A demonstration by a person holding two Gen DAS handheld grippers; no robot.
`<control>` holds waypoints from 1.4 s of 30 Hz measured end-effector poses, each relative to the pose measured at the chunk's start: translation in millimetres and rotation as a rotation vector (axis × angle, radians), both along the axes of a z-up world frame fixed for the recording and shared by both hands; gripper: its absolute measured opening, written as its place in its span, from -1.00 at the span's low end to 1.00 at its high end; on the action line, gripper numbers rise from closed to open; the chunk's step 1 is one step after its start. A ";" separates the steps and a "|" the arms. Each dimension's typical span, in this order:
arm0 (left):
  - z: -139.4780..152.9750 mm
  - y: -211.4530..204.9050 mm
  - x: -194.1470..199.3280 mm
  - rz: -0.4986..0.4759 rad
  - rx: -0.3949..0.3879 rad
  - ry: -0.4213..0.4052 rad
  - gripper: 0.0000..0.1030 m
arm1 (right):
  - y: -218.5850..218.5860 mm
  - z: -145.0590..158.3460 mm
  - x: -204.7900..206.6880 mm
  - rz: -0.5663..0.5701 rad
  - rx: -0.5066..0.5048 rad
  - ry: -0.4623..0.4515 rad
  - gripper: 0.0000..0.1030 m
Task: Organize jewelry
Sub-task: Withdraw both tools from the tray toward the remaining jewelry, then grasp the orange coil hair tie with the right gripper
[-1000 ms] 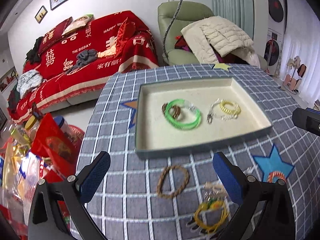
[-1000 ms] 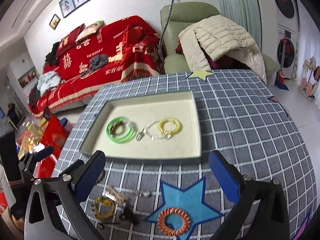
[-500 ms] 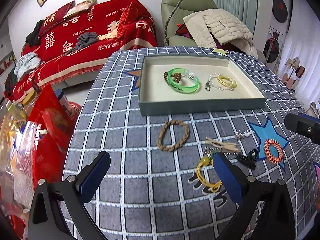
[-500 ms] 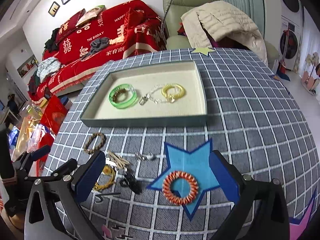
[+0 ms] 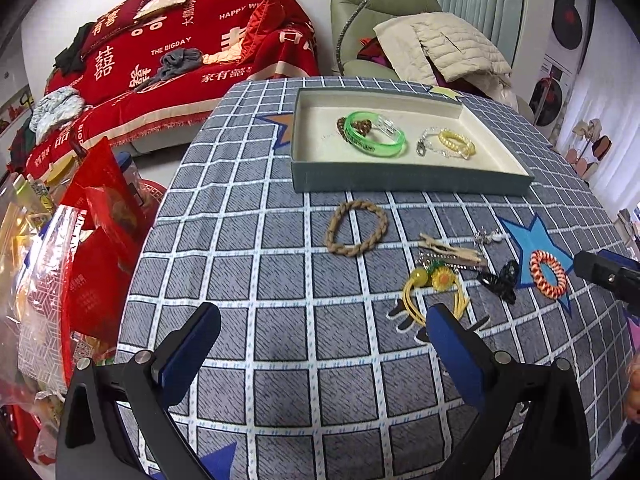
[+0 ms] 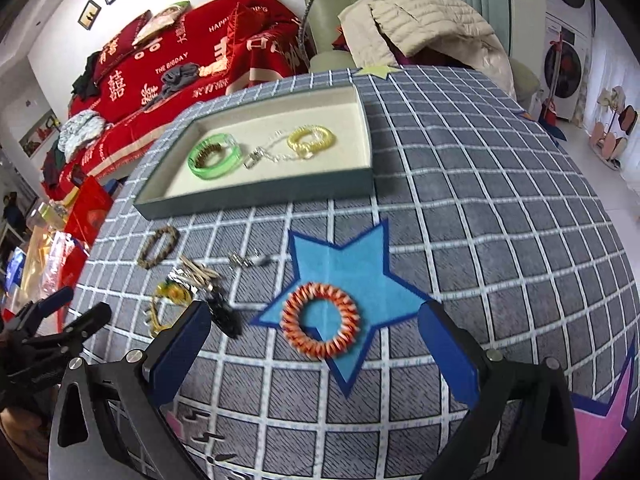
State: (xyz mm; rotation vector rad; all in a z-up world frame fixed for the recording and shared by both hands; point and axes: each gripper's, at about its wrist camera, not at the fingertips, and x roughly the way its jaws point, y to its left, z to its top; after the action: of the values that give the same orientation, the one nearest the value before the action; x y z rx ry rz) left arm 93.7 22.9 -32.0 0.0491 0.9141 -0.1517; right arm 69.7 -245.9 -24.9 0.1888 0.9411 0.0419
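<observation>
Both tools pulled back from tray, now over loose jewelry.
Right tool [image 6: 314, 344] spread, empty, orange coil ring [image 6: 320, 321] between its fingers; left tool [image 5: 320, 340] spread, yellow tie [image 5: 434, 290] at 1 o'clock. Tray [image 5: 408, 182] at 12 holds three pieces; next pick looks likely.

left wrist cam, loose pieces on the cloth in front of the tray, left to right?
Braided brown bracelet → yellow flower hair tie → black hair clip → orange coil hair tie. The wooden clip and small silver piece sit above the yellow tie and black clip, so I left them out.
</observation>
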 end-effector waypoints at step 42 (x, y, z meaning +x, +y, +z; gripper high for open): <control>-24.3 -66.6 17.1 -0.210 0.016 0.057 -0.54 | 16.8 -34.5 13.6 0.074 -0.188 0.068 -0.51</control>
State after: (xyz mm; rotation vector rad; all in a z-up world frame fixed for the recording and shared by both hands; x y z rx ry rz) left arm 110.8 -43.7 -56.3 0.1565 0.9666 -0.3420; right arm 83.3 -229.1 -59.4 -0.0186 1.0135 0.0158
